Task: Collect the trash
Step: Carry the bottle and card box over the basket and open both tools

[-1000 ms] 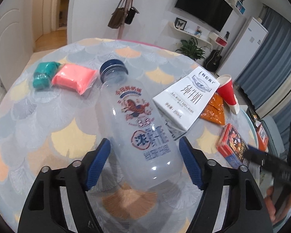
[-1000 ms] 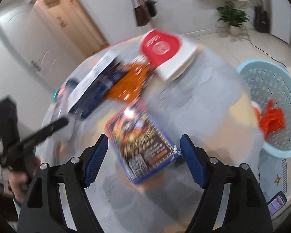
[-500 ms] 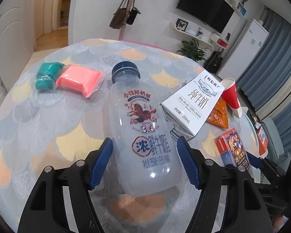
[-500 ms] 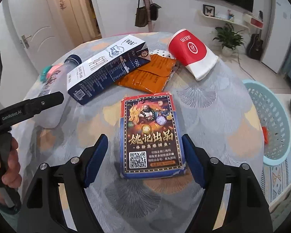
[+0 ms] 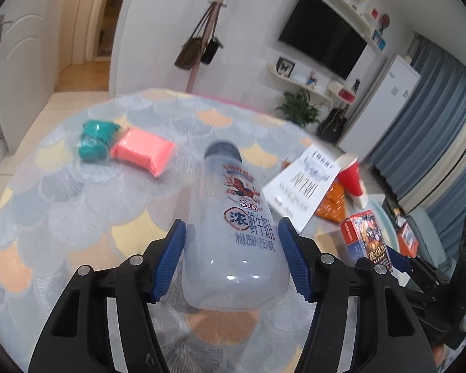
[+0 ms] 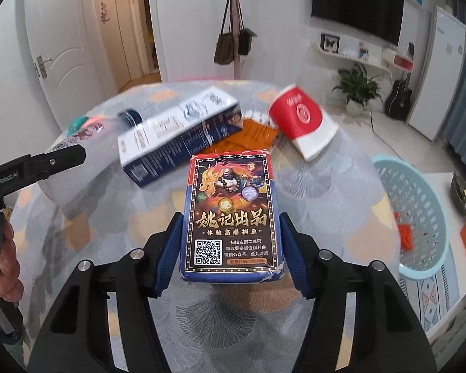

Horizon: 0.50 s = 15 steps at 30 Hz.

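Left gripper fingers clamp bottle; right gripper fingers clamp card box. Basket at 3 o'clock holds few scraps. Carton, cup, wrappers remain on worktop.

Right gripper pads clamped on card box; milk carton, red cup beyond; basket right.

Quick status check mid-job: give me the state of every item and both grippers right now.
left gripper: shut on milk bottle
milk bottle: capped, looks empty, tilted, held
right gripper: shut on card box
card box: closed, held
milk carton: lying on its side on the table
red paper cup: tipped over
orange packet: flat, partly under the carton
laundry basket: on the floor, holds orange scraps
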Motion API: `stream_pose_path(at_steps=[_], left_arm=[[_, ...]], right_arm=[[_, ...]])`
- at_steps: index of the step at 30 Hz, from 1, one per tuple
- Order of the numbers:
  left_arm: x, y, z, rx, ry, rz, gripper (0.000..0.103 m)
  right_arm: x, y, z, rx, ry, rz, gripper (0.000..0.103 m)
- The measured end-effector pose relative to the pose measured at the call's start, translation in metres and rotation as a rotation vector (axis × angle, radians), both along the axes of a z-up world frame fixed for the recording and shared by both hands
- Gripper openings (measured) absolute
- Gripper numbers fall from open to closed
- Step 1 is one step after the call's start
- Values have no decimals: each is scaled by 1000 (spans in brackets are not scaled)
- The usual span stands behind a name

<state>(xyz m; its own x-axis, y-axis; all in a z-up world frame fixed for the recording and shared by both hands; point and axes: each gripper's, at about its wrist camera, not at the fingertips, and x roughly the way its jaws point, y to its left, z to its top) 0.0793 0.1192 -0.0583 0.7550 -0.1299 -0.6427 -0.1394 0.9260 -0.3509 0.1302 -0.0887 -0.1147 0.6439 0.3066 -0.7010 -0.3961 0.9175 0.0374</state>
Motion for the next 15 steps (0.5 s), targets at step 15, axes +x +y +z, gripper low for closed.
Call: stream_pose_path(at_steps=[15], left_arm=[[-15,-13,33,61,-18,-83,58]], right_arm=[[-9,-33,26,81,-42,-35,57]])
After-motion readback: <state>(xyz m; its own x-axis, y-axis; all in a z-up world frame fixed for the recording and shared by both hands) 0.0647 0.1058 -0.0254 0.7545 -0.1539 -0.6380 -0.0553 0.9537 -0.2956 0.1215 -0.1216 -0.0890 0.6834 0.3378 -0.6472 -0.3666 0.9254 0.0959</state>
